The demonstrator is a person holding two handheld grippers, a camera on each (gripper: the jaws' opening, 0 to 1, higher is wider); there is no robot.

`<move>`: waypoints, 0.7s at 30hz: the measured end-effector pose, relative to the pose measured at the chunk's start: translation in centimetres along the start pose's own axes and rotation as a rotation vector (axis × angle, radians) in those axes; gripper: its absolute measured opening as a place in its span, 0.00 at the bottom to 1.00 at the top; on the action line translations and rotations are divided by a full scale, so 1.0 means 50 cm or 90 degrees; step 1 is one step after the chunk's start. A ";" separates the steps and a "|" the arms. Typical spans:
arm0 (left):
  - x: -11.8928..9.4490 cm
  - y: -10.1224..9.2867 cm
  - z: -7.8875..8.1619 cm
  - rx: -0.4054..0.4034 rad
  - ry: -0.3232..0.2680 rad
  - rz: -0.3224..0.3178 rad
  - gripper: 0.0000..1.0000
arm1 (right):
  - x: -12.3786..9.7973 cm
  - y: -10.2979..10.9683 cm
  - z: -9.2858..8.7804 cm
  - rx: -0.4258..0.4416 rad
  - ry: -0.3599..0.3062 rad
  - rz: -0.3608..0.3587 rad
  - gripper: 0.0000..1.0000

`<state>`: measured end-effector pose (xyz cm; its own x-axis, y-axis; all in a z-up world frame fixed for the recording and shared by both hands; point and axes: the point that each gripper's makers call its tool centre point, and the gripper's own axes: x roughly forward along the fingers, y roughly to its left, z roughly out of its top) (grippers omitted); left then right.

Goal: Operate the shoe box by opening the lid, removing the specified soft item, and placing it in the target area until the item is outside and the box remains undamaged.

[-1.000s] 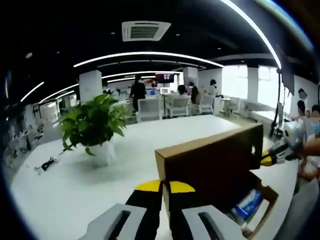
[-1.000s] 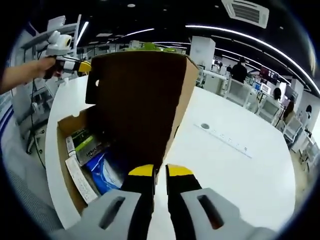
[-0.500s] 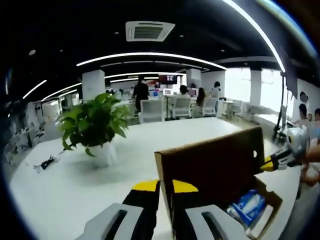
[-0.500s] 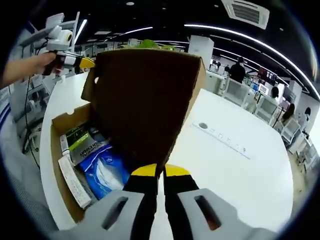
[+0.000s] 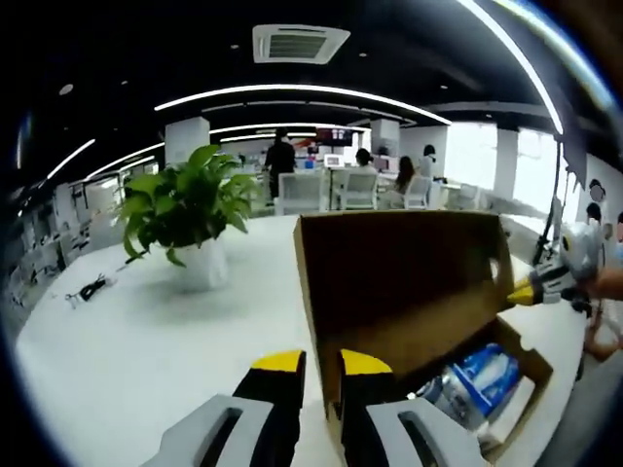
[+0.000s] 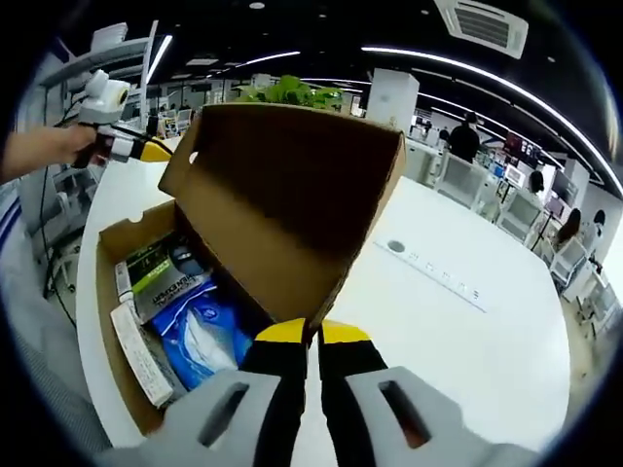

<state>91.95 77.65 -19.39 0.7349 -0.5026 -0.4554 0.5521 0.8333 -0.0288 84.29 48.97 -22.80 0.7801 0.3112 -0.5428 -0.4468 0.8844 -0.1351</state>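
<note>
A brown cardboard shoe box [image 6: 117,243] stands open on the white table, its hinged lid [image 6: 292,195] raised and tilted back. My right gripper [image 6: 312,333] is shut on the lid's near corner. My left gripper [image 5: 322,365] is closed on the opposite corner of the lid [image 5: 399,282], with a small gap between its jaws. Each gripper appears in the other's view: the left gripper [image 6: 146,149] beside the lid's far corner, the right gripper [image 5: 531,289] at the lid's right edge. Inside the box lie a soft blue-and-white packet [image 6: 200,331] [image 5: 477,384], a green-and-black packet [image 6: 161,272] and a white strip [image 6: 136,350].
A potted plant [image 5: 185,209] stands on the table to the left of the box, with a small cable [image 5: 92,289] beyond it. A ruler-like strip [image 6: 438,272] and a small disc [image 6: 396,246] lie on the table right of the box. Chairs and people fill the far background.
The lid has swung further up and back in both grippers, showing more of its inner face and of the box's contents. The left jaws stand slightly wider apart.
</note>
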 end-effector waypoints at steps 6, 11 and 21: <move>0.011 0.003 -0.038 -0.006 0.024 -0.002 0.12 | 0.007 -0.004 0.000 0.003 0.002 0.002 0.02; 0.020 0.000 -0.050 -0.010 0.035 0.001 0.08 | 0.009 -0.007 0.001 0.012 0.001 0.001 0.02; 0.033 0.014 -0.056 -0.012 0.036 0.017 0.02 | 0.022 -0.016 0.002 0.020 0.003 -0.001 0.02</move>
<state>92.47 78.05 -22.67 0.7254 -0.4673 -0.5055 0.5253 0.8503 -0.0321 85.59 48.65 -23.19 0.7783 0.3089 -0.5466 -0.4320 0.8952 -0.1093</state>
